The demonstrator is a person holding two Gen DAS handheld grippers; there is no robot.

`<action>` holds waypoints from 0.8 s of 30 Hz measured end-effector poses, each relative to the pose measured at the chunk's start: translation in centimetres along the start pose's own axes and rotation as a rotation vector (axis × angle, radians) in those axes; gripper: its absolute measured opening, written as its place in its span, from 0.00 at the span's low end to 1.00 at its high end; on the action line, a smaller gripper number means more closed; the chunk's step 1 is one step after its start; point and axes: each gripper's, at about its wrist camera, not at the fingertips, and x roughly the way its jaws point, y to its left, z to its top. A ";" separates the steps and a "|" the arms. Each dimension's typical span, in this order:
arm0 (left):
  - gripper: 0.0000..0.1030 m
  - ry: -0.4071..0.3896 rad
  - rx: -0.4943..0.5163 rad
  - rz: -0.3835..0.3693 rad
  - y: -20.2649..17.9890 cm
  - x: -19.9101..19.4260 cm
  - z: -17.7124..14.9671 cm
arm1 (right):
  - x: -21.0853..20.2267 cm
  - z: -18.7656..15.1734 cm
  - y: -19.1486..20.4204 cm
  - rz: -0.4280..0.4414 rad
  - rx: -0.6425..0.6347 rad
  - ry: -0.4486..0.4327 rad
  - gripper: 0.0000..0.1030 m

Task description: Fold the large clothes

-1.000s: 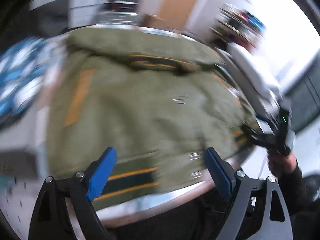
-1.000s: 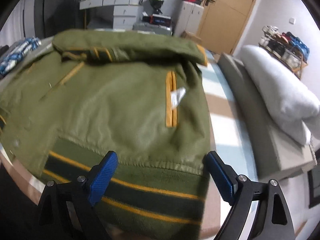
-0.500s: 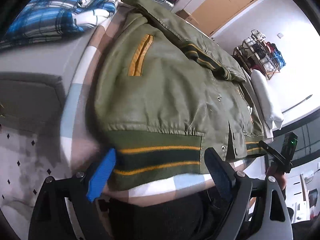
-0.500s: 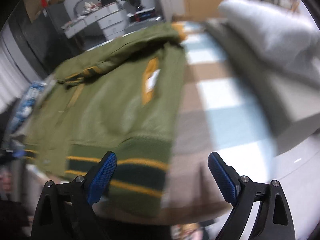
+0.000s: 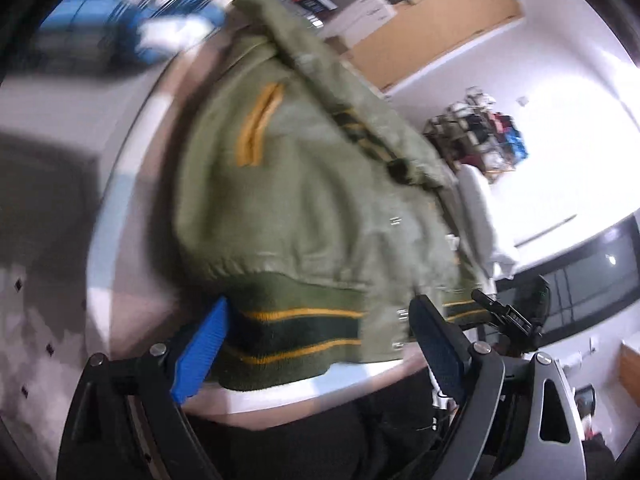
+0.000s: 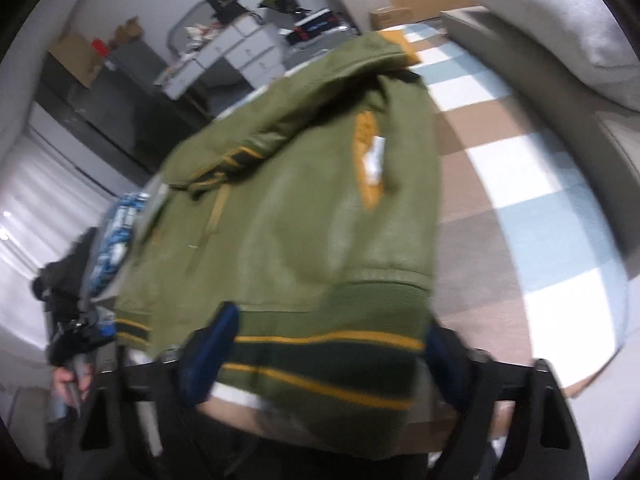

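Observation:
An olive green jacket [image 5: 304,184] with a dark green, yellow-striped hem band [image 5: 296,332] lies flat on the bed, sleeves folded across its top. My left gripper [image 5: 318,320] is open, and the left end of the hem band lies between its blue pads [image 5: 200,356]. In the right wrist view the jacket [image 6: 304,216] fills the middle. My right gripper [image 6: 332,332] straddles the right end of the hem band [image 6: 328,360]; its jaws are closing, and the cloth is not bunched. Each view shows the other gripper at the opposite hem corner.
The bed's blue, white and brown checked sheet [image 6: 540,220] stretches right of the jacket, with a white pillow [image 6: 560,20] behind it. A blue plaid cloth [image 5: 120,28] lies to the jacket's left. White drawers [image 6: 240,52] and a wooden door [image 5: 440,20] stand beyond.
Both grippers came down from above the jacket to its hem and rolled. The right jaws have narrowed around the hem's right end. The left jaws kept their width.

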 end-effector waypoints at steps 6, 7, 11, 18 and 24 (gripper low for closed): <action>0.85 -0.008 -0.013 0.075 -0.3 0.5 -0.1 | -0.1 -0.8 1.6 -0.109 -0.123 -0.033 0.44; 0.85 -0.011 -0.025 0.072 -0.2 0.6 0.0 | -0.1 -0.8 1.6 -0.113 -0.123 -0.034 0.35; 0.85 -0.007 0.014 0.014 -2.0 1.0 0.3 | -0.5 -0.2 1.1 -0.057 -0.068 -0.073 0.22; 0.86 -0.201 0.119 -0.170 -3.6 -1.9 0.7 | -0.4 -0.2 1.1 -0.014 -0.053 -0.086 0.24; 0.84 -0.104 -0.010 -0.091 0.5 1.5 0.9 | 0.7 -0.3 1.2 -0.016 -0.038 -0.073 0.24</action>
